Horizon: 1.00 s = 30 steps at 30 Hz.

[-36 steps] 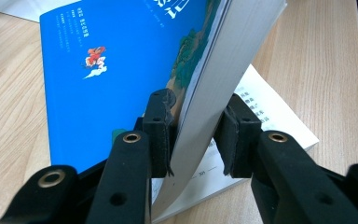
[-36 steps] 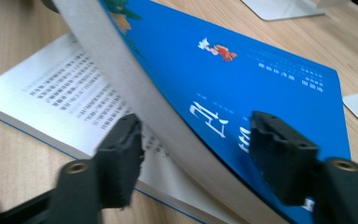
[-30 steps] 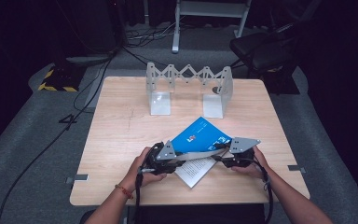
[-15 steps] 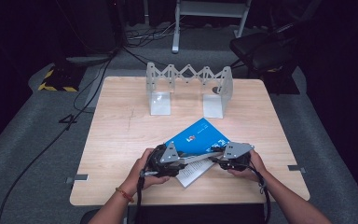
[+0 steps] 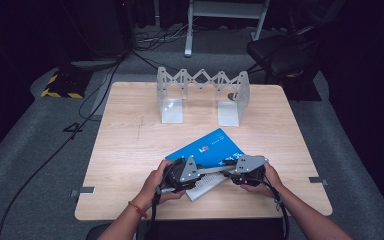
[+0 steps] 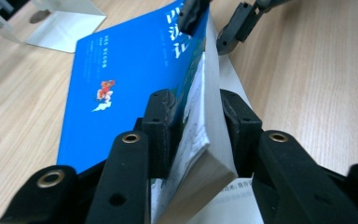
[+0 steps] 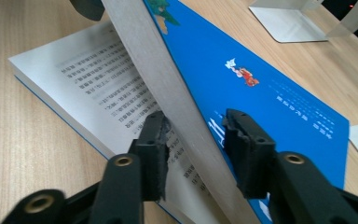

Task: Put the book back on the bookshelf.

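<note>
Blue glossy paperback book [image 5: 207, 152] lay open near the wooden counter's [image 5: 130, 145] front edge.
Left fingers [image 6: 193, 133] clamped its raised leaves; right fingers [image 7: 191, 149] straddled them, just opened, pads apparently clear. Best regrip before lifting toward the folding metal book rack [image 5: 202, 95].

A blue-covered paperback book [image 5: 207, 150] is seen lying open on the counter [image 5: 130, 140], printed pages facing up. Its front stack of pages, with the blue cover, is lifted at a slant between the left hand-held gripper [image 6: 193, 126] and the right hand-held gripper [image 7: 193, 140].
</note>
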### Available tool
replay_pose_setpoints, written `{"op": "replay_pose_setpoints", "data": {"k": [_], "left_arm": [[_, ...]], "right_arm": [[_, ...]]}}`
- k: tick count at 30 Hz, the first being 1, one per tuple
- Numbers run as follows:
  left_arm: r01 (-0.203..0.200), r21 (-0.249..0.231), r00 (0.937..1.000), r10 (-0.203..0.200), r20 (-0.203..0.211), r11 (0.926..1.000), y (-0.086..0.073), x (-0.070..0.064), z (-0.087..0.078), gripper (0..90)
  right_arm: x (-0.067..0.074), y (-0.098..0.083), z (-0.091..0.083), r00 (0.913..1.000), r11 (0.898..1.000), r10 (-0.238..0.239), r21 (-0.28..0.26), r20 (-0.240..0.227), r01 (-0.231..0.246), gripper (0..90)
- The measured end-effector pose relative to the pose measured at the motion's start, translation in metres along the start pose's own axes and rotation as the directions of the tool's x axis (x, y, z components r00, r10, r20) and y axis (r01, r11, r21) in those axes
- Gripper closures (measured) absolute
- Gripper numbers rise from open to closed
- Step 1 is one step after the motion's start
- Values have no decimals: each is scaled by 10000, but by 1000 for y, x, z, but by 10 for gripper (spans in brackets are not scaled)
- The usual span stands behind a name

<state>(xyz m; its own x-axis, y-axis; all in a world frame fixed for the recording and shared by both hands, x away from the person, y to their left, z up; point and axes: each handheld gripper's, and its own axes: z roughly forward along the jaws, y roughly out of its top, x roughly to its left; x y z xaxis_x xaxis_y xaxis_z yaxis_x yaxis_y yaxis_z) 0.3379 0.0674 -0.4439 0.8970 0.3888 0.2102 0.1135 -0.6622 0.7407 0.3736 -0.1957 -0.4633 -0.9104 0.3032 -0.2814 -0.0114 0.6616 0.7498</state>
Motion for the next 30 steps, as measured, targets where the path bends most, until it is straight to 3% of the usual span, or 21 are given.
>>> {"op": "replay_pose_setpoints", "data": {"k": [3,4,10,11,14,18,22,29,30], "left_arm": [[0,33,9998,-1,175,10000,-2,2,0,699],[12,11,9998,-12,197,10000,-3,2,0,700],[211,-141,9991,-206,365,9997,-5,6,-3,710],[236,-179,9990,-229,383,9996,-5,7,-3,710],[261,-171,9986,-252,463,9995,-6,8,-3,710],[283,-187,9984,-273,500,9994,-6,9,-3,709],[547,-207,9977,-538,418,9983,-8,10,-6,670],[504,20,9984,-505,251,9987,-4,8,-6,580],[660,10,9976,-660,211,9978,-3,8,-5,580]], "right_arm": [[-4,-6,1,9991,9989,387,-250,-189,-391,540],[-6,-8,1,9996,9993,256,-253,-147,-260,528],[-22,-25,-7,9967,9975,689,-173,430,-682,437],[-29,-31,-10,9952,9949,940,-402,266,-929,418],[-34,-35,-11,9935,9925,1133,-476,121,-1126,415],[-35,-36,-12,9968,9962,771,-429,208,-762,461],[-29,-27,-13,9994,10000,25,-93,358,-22,555],[-25,-18,-10,9984,9994,-305,194,467,296,599],[-23,-16,-9,9984,9992,-330,262,462,318,607]]}}
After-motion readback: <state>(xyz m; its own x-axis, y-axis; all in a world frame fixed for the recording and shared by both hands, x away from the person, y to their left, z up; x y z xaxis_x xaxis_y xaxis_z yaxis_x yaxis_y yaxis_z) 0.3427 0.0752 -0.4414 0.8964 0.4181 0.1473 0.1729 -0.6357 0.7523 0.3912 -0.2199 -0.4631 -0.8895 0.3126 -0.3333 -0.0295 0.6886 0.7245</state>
